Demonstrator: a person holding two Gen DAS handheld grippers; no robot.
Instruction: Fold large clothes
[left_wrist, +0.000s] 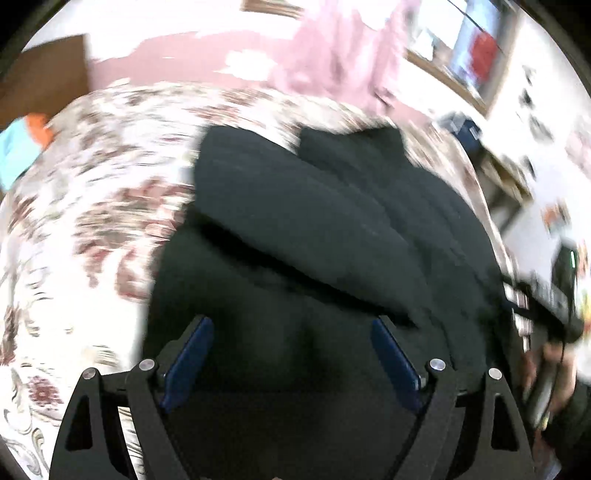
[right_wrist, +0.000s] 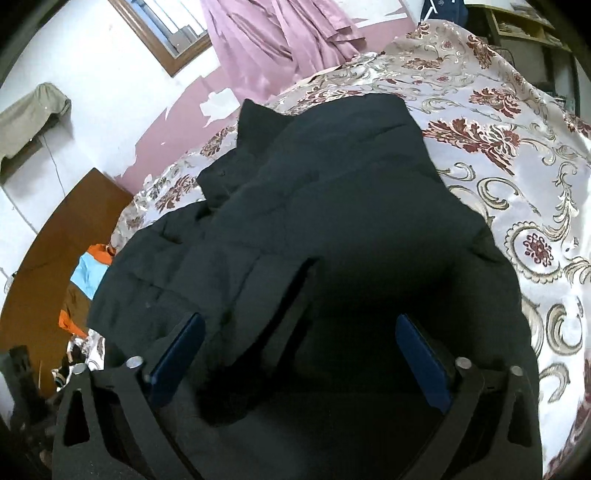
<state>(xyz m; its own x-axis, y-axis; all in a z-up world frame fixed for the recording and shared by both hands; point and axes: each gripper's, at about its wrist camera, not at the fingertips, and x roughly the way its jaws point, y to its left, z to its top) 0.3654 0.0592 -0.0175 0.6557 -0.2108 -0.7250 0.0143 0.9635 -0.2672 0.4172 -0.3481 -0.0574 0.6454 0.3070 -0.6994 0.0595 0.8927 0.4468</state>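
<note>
- Jaws first: your left gripper (left_wrist: 291, 354) stands wide open with nothing between its blue pads (left_wrist: 190, 360), poised just above the near part of the coat (left_wrist: 314, 221).
- Your right gripper (right_wrist: 301, 354) is spread just as wide and holds nothing; a dark fold of the coat lies between and below its pads (right_wrist: 424, 362), though contact cannot be judged.
- The coat, dark and padded, lies bunched on the bed (right_wrist: 517, 166), with its collar end away from you and thick overlapping layers in the middle.
- The left view is smeared, so that hand seems to be moving quickly; slow it before you pinch.
- Judging from the heap, the step in hand is getting a fresh hold for the next fold. Pick an edge or hem, not the puffy middle.
- Bite deep enough to catch every layer you mean to lift; thick padding likely slips from a shallow pinch.
- Set both grippers level on the same edge, well apart, so the fold falls straight.
- Keep clear of the slick floral spread, which may snag in the pinch.
</note>
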